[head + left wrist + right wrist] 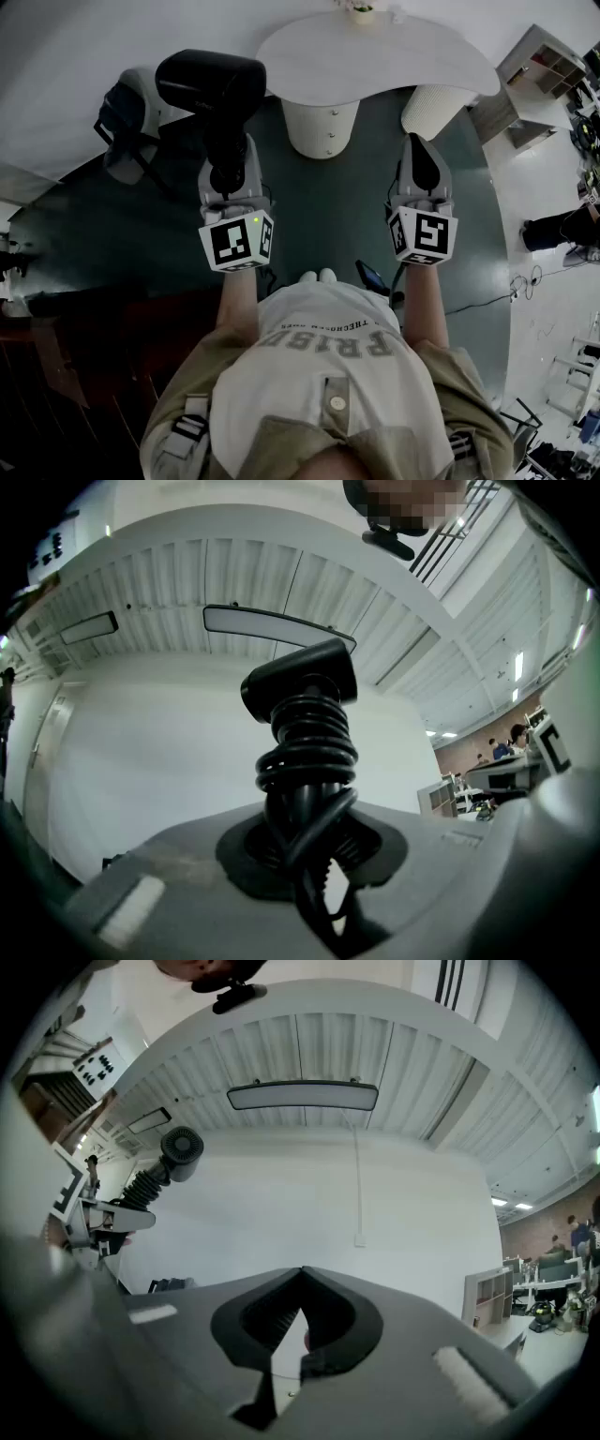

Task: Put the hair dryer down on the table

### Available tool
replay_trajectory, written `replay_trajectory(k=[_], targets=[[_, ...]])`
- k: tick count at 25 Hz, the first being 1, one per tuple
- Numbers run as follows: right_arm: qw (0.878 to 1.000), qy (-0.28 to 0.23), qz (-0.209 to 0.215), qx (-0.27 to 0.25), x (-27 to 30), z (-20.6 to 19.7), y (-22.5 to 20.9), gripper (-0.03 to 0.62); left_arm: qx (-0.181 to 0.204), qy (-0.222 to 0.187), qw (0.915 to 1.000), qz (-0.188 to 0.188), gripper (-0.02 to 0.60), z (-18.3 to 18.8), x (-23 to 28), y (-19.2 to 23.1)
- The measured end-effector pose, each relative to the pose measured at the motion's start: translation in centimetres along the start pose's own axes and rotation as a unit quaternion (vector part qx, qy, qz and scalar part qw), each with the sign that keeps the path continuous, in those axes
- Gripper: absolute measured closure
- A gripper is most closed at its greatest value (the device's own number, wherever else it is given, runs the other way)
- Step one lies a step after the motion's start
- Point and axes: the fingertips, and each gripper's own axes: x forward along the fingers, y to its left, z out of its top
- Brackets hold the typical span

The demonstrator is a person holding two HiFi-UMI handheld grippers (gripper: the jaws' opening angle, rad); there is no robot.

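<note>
A black hair dryer is held upright by its handle in my left gripper, which is shut on it. In the left gripper view the handle, wound with its black cord, rises from between the jaws, and the dryer's head is on top. My right gripper is level with the left one, shut, with nothing in it; its tips meet. The right gripper view shows the hair dryer off to the left. The white table lies ahead of both grippers.
The table stands on two white ribbed pedestals over a dark green floor. A small pot sits at its far edge. A grey chair is at the left, a shelf unit and a person's legs at the right.
</note>
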Motion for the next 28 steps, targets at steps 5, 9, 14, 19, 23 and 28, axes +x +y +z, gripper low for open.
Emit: replay_trajectory(k=[5, 9, 14, 19, 23, 28], targets=[[1.000, 0.001, 0.000, -0.003, 0.2, 0.0, -0.1, 0.595, 0.001, 0.002, 1.0000, -0.002, 0.495, -0.1, 0.2, -0.2], [1.000, 0.003, 0.000, -0.005, 0.4, -0.2, 0.0, 0.595, 0.002, 0.002, 1.0000, -0.004, 0.495, -0.1, 0.4, -0.3], [1.000, 0.006, 0.003, -0.009, 0.5, -0.3, 0.0, 0.595, 0.001, 0.002, 1.0000, -0.005, 0.495, -0.1, 0.5, -0.6], [1.000, -0.001, -0.009, 0.002, 0.4, -0.1, -0.7, 0.593, 0.000, 0.004, 1.0000, -0.006, 0.495, -0.1, 0.6, -1.0], [1.000, -0.007, -0.012, 0.016, 0.4, 0.0, -1.3, 0.434, 0.001, 0.006, 1.0000, -0.005, 0.495, -0.1, 0.7, -1.3], [1.000, -0.006, 0.002, 0.029, 0.6, -0.1, -1.7, 0.318, -0.002, 0.009, 1.0000, -0.002, 0.495, 0.0, 0.8, -1.4]])
